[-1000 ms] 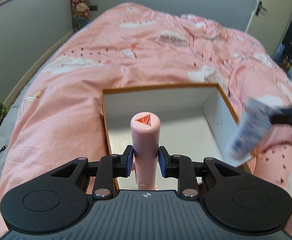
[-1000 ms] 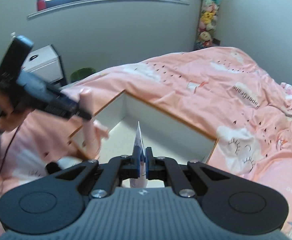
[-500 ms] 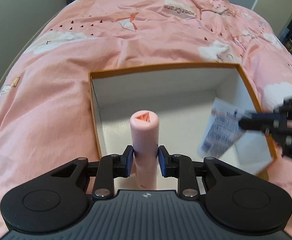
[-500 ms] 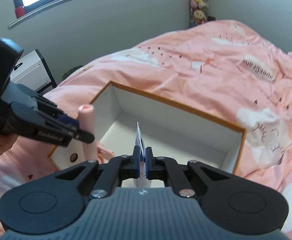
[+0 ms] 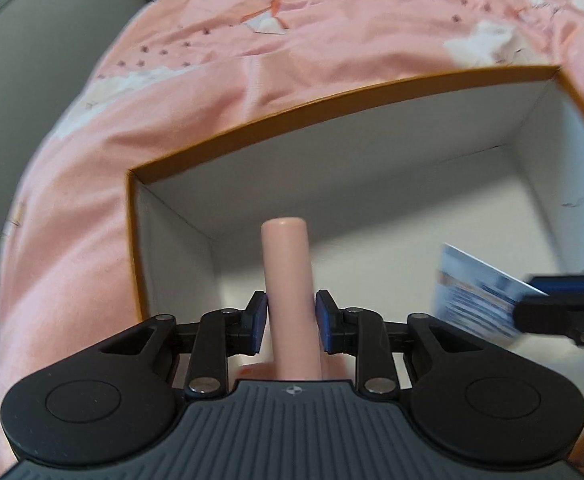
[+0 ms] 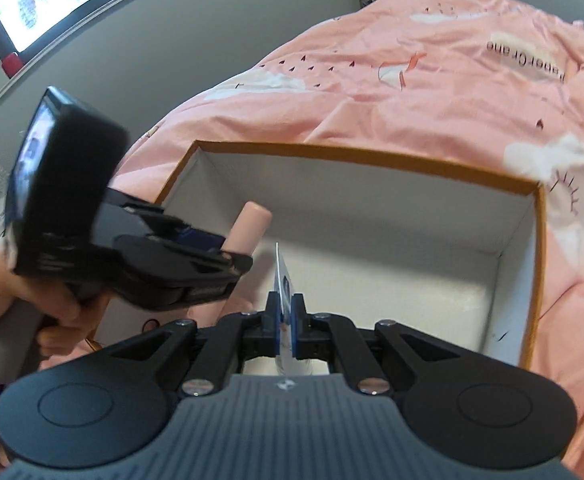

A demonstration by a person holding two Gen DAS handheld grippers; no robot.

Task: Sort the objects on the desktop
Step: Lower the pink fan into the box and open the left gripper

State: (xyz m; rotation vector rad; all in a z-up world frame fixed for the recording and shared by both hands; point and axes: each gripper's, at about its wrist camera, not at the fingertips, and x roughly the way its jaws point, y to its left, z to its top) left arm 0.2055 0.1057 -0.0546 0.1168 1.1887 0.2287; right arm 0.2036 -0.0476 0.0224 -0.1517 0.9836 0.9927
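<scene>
Left gripper [image 5: 291, 318] clamps one pink tube [image 5: 287, 280]; right gripper [image 6: 285, 322] clamps one card [image 6: 283, 286].
Both now reach lower inside the one orange-rimmed box [image 5: 332, 104] on the bed [image 5: 211, 60].

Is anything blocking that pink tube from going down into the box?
Nothing visible does. The pink tube, clamped in the left gripper, hangs over the open box; its white floor beneath looks bare.

Between the blue-padded jaws stands a plain pale pink cylindrical tube [image 5: 285, 280]. Ahead of them lies a white-walled, orange-rimmed cardboard box [image 5: 332, 148]. Beyond it spreads a pink duvet with white clouds and paper cranes [image 5: 219, 80].
</scene>
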